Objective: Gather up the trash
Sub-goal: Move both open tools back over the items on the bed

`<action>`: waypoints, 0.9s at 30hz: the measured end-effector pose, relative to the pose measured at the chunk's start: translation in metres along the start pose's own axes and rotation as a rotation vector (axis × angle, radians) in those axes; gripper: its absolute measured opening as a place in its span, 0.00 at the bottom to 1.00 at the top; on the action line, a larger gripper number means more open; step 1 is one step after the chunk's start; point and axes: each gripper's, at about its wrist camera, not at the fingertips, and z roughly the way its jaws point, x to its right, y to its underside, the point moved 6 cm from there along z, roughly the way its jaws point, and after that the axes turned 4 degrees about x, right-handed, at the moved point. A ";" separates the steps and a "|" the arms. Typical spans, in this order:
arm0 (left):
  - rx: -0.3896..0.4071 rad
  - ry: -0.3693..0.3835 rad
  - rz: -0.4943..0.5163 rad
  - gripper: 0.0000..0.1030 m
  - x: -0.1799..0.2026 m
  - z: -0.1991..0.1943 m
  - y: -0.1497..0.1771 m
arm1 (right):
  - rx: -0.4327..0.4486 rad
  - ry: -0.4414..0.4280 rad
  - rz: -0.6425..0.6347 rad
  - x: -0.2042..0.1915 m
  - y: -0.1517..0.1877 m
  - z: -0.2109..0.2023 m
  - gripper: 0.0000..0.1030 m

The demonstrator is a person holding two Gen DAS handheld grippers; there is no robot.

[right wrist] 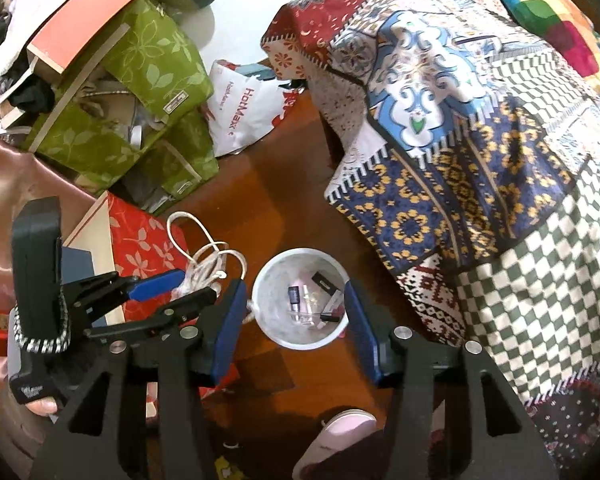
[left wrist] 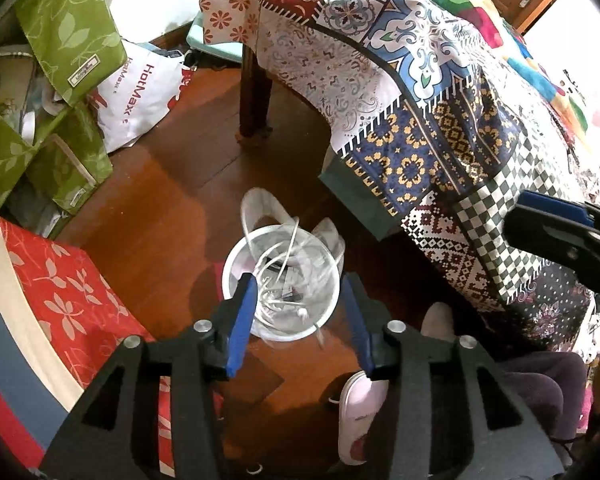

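A white round trash bin (left wrist: 280, 280) stands on the wooden floor beside the draped table; it also shows in the right wrist view (right wrist: 300, 300), holding several small items. My left gripper (left wrist: 298, 286) hovers above the bin with jaws open, and a tangle of white cable (left wrist: 288, 264), blurred, hangs between and below its fingers over the bin. In the right wrist view the left gripper (right wrist: 192, 290) is at the left with the white cable (right wrist: 204, 260) bunched at its tips. My right gripper (right wrist: 294, 296) is open and empty above the bin.
A table under a patchwork cloth (left wrist: 420, 100) fills the right. Green floral boxes (left wrist: 60, 40), a red floral box (left wrist: 60, 292) and a white HotMax bag (left wrist: 136, 96) crowd the left. Pink slippers (left wrist: 360, 412) lie on the floor near the bin.
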 end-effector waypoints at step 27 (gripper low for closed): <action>0.345 0.003 0.230 0.47 0.150 -0.144 -0.047 | 0.339 0.186 0.046 0.090 0.026 -0.197 0.46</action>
